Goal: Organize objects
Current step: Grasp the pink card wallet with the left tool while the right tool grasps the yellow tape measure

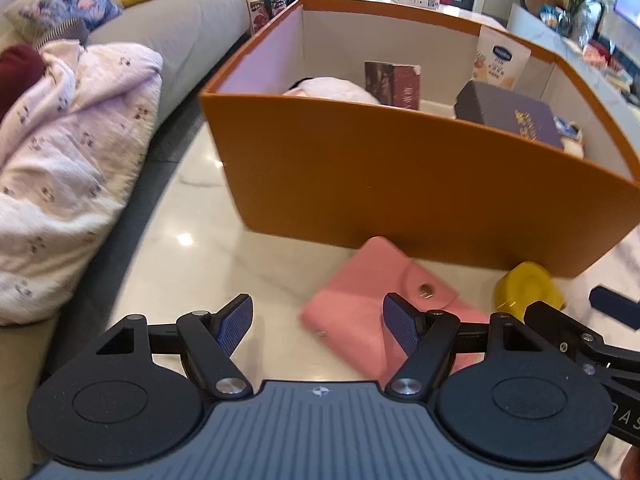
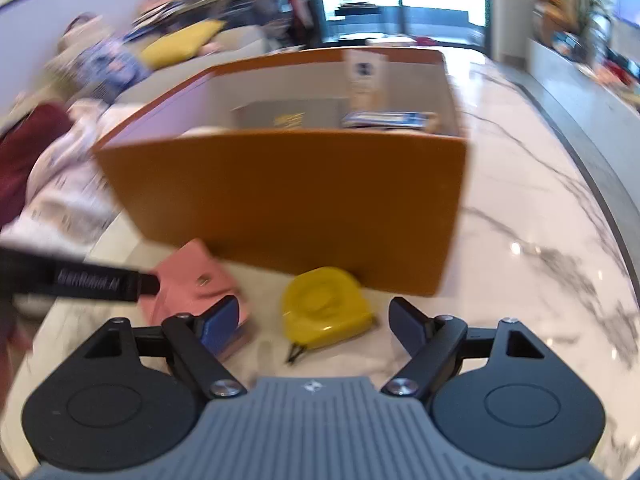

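An orange box (image 1: 400, 184) stands on the marble table and holds several items: a grey box (image 1: 516, 118), a dark red packet (image 1: 394, 84), a white pouch (image 1: 502, 62) and something pale pink. In front of it lie a pink wallet (image 1: 360, 304) and a yellow tape measure (image 1: 528, 286). My left gripper (image 1: 318, 322) hangs open above the wallet's near left part, touching nothing. In the right wrist view my right gripper (image 2: 314, 322) stands open around the yellow tape measure (image 2: 324, 308), its pads clear of it. The pink wallet (image 2: 188, 284) lies to its left before the orange box (image 2: 288, 200).
A grey sofa (image 1: 184, 36) with a pale blanket (image 1: 68, 168) and cushions runs along the table's left side. The marble table (image 2: 540, 240) stretches out to the right of the box. The left gripper's arm (image 2: 72, 280) reaches in at the left of the right wrist view.
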Available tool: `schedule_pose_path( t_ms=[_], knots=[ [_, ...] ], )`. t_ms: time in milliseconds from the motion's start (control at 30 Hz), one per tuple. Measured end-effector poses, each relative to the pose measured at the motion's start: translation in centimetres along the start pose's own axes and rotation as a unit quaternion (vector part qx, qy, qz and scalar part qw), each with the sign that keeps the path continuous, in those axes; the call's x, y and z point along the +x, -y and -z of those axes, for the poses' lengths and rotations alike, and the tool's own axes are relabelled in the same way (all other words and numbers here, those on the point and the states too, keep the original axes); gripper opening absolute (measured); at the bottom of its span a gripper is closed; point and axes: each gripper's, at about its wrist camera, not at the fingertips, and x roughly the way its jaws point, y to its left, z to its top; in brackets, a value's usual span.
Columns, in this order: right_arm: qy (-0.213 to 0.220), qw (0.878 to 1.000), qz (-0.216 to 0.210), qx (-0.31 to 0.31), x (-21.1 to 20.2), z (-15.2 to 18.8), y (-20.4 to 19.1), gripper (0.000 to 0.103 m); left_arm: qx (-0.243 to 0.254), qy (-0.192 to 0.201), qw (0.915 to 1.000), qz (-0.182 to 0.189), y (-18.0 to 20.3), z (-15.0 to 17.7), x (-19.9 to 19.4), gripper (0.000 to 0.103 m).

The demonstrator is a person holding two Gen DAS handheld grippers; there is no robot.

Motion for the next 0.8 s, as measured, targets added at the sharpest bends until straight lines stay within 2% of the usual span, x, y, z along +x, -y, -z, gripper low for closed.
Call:
schedule_pose_path(
  t_ms=[133,200,333,467,533,667,800],
  knots=[
    [0.005,1.000,0.002,0.014,0.0,-0.4,0.7,0.083,-0.035,0.001,0.9989,0.032,0.9,-0.2,0.8,0.087],
    [0.003,1.000,0.004,0.014,0.0,-0.5,1.0,0.083,-0.042,0.009,0.9987,0.026,1.6,-0.4,1.0,0.092],
    [-0.005,1.000,0.006,0.014,0.3,-1.1,2.0,0.083,-0.019,0.017,0.9995,0.017,3.1,-0.3,1.3,0.099],
    [-0.017,1.000,0.019,-0.005,1.0,-0.5,1.9,0.084,0.006,0.021,0.9998,-0.002,3.6,0.2,1.9,0.103],
    [-0.025,0.999,0.023,-0.012,1.4,-0.4,1.8,0.084,-0.010,-0.002,0.9999,0.006,3.0,0.3,2.4,0.103],
    [-0.029,0.999,0.025,-0.017,1.5,-0.4,2.0,0.084,-0.049,-0.043,0.9964,0.054,0.8,0.5,2.6,0.103],
    [-0.030,0.998,0.036,-0.037,1.8,-0.4,1.7,0.084,-0.062,-0.054,0.9949,0.059,-1.7,1.2,2.2,0.103]
  ],
)
